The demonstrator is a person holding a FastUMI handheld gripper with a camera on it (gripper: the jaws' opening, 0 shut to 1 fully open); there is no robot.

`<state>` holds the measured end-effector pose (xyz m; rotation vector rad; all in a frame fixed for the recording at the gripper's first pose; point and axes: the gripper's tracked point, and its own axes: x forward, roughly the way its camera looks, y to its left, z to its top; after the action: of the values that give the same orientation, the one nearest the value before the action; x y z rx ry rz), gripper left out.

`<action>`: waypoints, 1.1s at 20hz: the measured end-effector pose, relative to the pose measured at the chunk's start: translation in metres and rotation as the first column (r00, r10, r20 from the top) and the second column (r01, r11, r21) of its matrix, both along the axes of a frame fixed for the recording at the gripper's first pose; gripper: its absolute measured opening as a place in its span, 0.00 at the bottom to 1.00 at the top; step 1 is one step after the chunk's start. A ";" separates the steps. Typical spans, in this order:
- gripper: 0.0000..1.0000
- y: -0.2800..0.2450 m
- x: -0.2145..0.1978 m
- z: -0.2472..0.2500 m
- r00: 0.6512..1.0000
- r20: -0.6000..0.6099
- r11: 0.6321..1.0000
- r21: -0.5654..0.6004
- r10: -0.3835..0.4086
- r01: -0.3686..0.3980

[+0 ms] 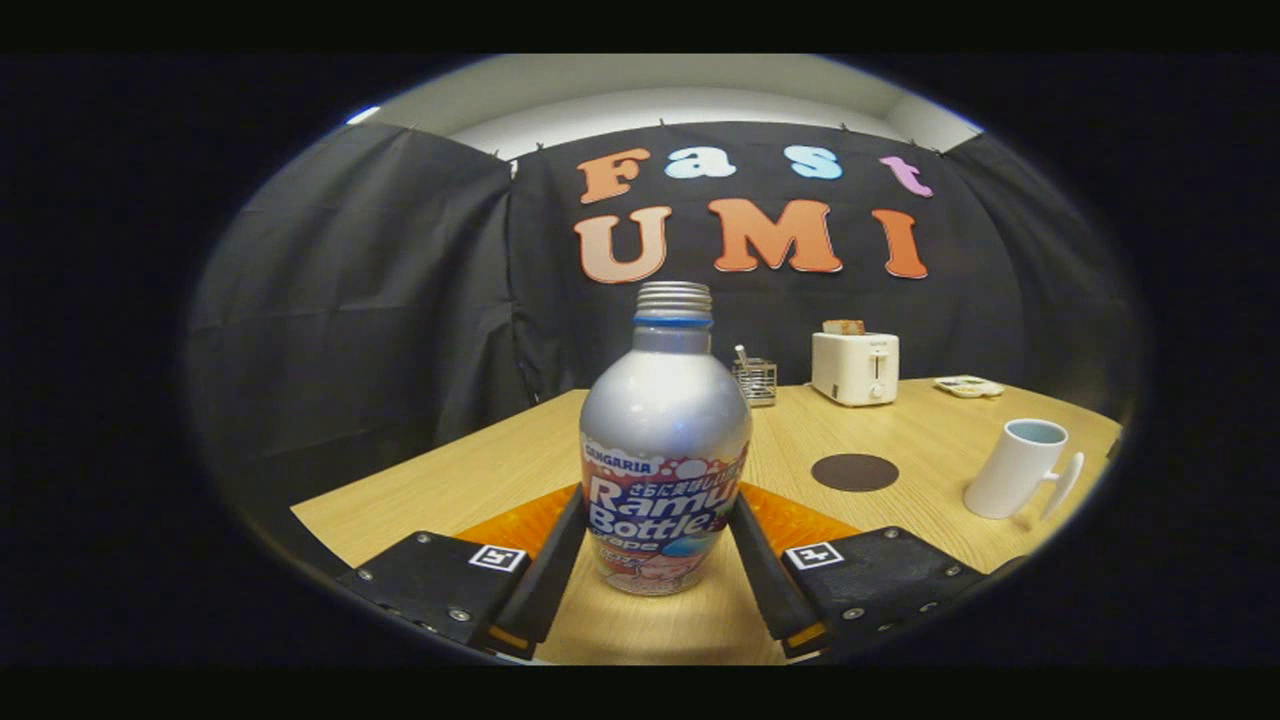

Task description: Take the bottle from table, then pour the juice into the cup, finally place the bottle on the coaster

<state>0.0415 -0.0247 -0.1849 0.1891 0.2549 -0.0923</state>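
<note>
Black cloth walls close off the booth behind a pale wood table (480, 480), and you are looking across that table along your gripper (660, 555). The bottle (664, 450) stands upright between your two fingers, long axis vertical, its threaded neck pointing straight up with no cap on it. Both fingers (553, 570) lie against the lower sides of the bottle, so your jaws are clamped on it. The bottle's base sits at or just above the wood; you cannot tell from here whether it has lifted. Something orange shows behind the fingers on either side of the bottle, mostly covered by them, and what it is cannot be made out.

Beyond your right finger, a dark round coaster (854, 472) lies flat on the table, well apart from the bottle. Further right stands a white cup (1018, 468), tilted by the lens, its handle turned to the right and its mouth open upward; you cannot see whether anything is in it. At the far edge of the table sits a white toaster (855, 367) with bread sticking out of the top, a small wire holder (757, 381) just left of it, partly hidden by the bottle's shoulder, and a small flat dish (968, 386) to its right, too small to read.
</note>
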 end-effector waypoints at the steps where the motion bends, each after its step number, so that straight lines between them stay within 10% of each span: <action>1: 0.79 -0.001 0.000 0.003 1.000 0.007 1.000 0.022 -0.002 0.001; 22: 0.78 -0.053 0.009 0.023 0.994 0.026 0.884 0.460 -0.109 0.085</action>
<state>0.0506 -0.0772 -0.1624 0.6770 0.2123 -0.1263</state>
